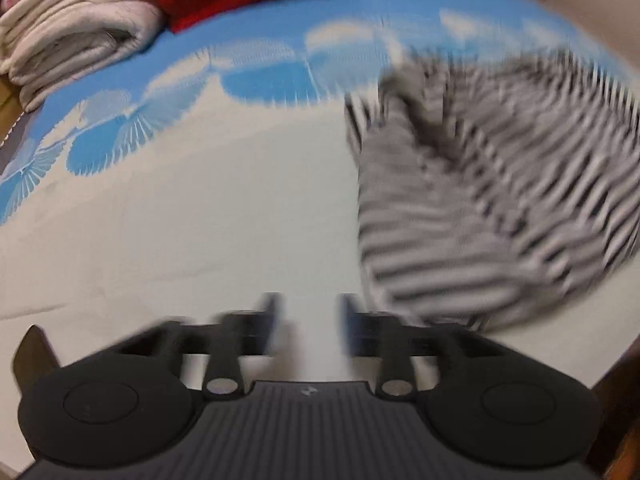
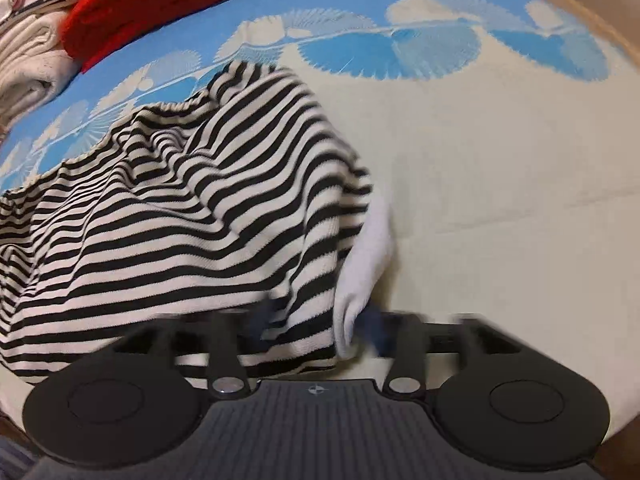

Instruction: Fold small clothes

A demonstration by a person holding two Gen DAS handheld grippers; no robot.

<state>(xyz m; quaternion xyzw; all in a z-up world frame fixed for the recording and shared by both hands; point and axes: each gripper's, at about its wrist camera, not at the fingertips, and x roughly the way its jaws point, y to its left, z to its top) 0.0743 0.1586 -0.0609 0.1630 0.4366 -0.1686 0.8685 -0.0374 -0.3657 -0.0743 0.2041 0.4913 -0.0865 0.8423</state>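
Observation:
A black-and-white striped garment (image 2: pixel 192 200) lies crumpled on the cream and blue bedsheet (image 2: pixel 500 160); a white inner part (image 2: pixel 364 264) shows at its right edge. My right gripper (image 2: pixel 316 328) has its blurred fingers on either side of the garment's near hem, with cloth between them. In the left wrist view the same garment (image 1: pixel 492 192) is blurred at the right. My left gripper (image 1: pixel 308 320) is open and empty over bare cream sheet, just left of the garment's edge.
A red knit item (image 2: pixel 148 4) and a stack of folded pale clothes (image 1: pixel 68 28) lie at the far left of the bed. The bed's edge (image 1: pixel 612 380) curves around the near right.

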